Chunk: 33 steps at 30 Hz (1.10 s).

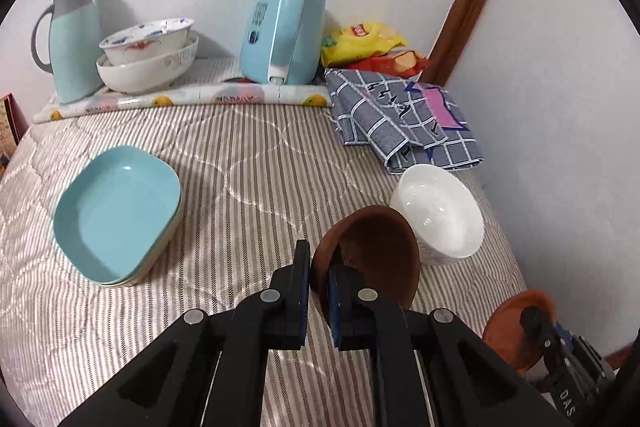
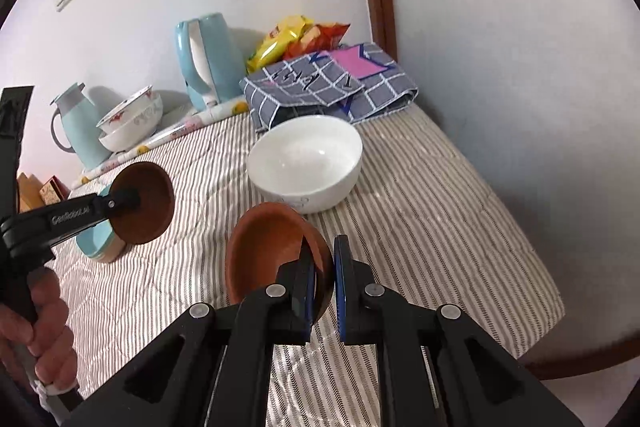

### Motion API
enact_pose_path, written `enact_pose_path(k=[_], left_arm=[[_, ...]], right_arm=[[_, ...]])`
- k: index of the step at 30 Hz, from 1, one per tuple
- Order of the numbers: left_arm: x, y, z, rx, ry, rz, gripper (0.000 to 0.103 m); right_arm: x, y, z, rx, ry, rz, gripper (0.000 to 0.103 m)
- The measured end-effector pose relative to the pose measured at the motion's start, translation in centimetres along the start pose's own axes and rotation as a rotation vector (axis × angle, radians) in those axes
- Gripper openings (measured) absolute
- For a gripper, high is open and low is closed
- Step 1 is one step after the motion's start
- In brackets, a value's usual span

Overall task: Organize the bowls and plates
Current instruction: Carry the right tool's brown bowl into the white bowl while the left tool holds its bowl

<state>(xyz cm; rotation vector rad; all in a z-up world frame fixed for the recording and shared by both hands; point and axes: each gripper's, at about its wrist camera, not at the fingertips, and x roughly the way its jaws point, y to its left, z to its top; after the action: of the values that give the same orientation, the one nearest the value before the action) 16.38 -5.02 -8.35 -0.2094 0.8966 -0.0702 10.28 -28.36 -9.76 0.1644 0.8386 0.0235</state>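
My left gripper [image 1: 319, 267] is shut on the rim of a small brown bowl [image 1: 376, 251] and holds it tilted above the striped table, just left of a white bowl [image 1: 440, 215]. It also shows in the right wrist view [image 2: 124, 205] with its brown bowl [image 2: 150, 203]. My right gripper [image 2: 324, 267] is shut on the rim of a second brown bowl [image 2: 268, 247], held in front of the white bowl [image 2: 306, 163]. That second bowl shows in the left wrist view [image 1: 508, 323]. A stack of turquoise square plates [image 1: 116, 211] lies at the left.
At the back stand a turquoise kettle [image 1: 284, 27], a thermos jug [image 1: 74, 43] and two stacked patterned bowls [image 1: 148, 55] on a fruit-print mat. A folded checked cloth [image 1: 404, 115] and snack bags [image 1: 364, 43] lie at the back right. The table's right edge [image 2: 532, 267] is near the wall.
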Motion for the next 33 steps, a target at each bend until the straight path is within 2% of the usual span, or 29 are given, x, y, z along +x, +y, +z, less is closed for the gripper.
enact_pose_path(k=[17, 33], left_arm=[[-3.6, -1.2, 0.1, 0.064, -0.053, -0.023, 0.008], [-2.6, -1.0, 2.0, 0.056, -0.059, -0.014, 0.008]], right_arm=[[-3.1, 1.3, 1.6, 0.011, -0.074, -0.032, 0.009], [-1.0, 1.7, 3.7, 0.008, -0.067, -0.033, 0.009]])
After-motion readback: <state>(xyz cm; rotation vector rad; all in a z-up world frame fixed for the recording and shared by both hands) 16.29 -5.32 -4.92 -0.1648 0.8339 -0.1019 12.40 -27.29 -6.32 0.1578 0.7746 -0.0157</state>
